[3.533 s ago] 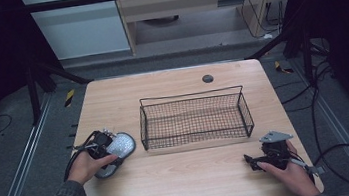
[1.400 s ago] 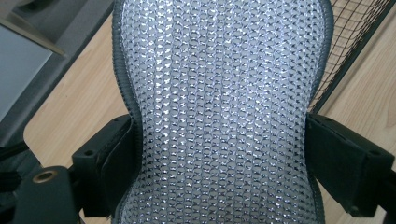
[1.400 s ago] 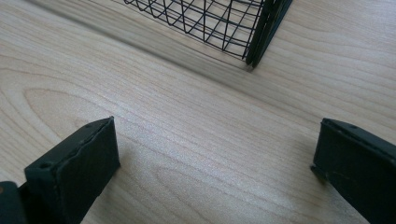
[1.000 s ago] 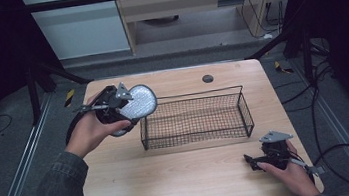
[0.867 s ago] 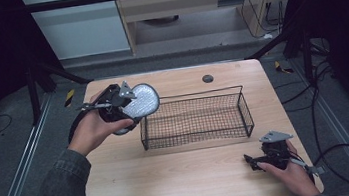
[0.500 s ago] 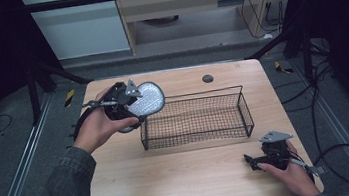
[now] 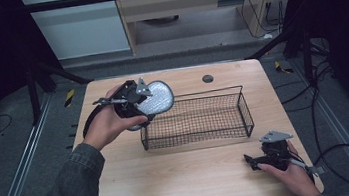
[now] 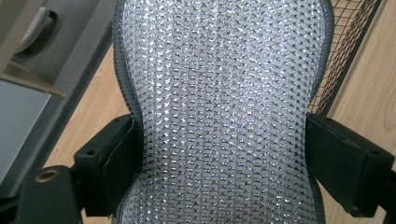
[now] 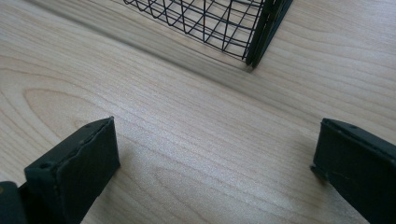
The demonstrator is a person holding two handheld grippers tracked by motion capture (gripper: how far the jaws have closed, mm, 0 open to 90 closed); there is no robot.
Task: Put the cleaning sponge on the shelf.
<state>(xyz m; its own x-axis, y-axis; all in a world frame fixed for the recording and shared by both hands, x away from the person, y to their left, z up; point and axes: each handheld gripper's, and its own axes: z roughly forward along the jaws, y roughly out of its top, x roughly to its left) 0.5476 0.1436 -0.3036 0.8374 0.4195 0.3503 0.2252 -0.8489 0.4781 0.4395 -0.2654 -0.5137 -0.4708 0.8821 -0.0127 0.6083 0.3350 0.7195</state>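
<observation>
A silvery sparkling pad with a dark grey rim [image 7: 156, 97] hangs in the air over the left end of the black wire basket [image 7: 245, 114]. My left gripper [image 7: 139, 102] is shut on this silver pad [image 8: 224, 107], one jaw pressed to each side of its narrow waist. The basket's mesh corner [image 8: 348, 42] shows just behind the pad. My right gripper [image 7: 251, 159] rests on the table near the front right corner, open, with bare wood between its jaws [image 9: 215, 172]. The basket's near corner [image 9: 261, 37] lies ahead of it.
A small dark round cap [image 7: 207, 79] lies on the wooden table [image 7: 182, 177] behind the basket. Metal rails and cables run along the floor on both sides. A cabinet stands beyond the far edge.
The left gripper has lifted the silver pad from the table's left front area and carried it up and to the right, toward the basket's left end. The right gripper stayed put.
</observation>
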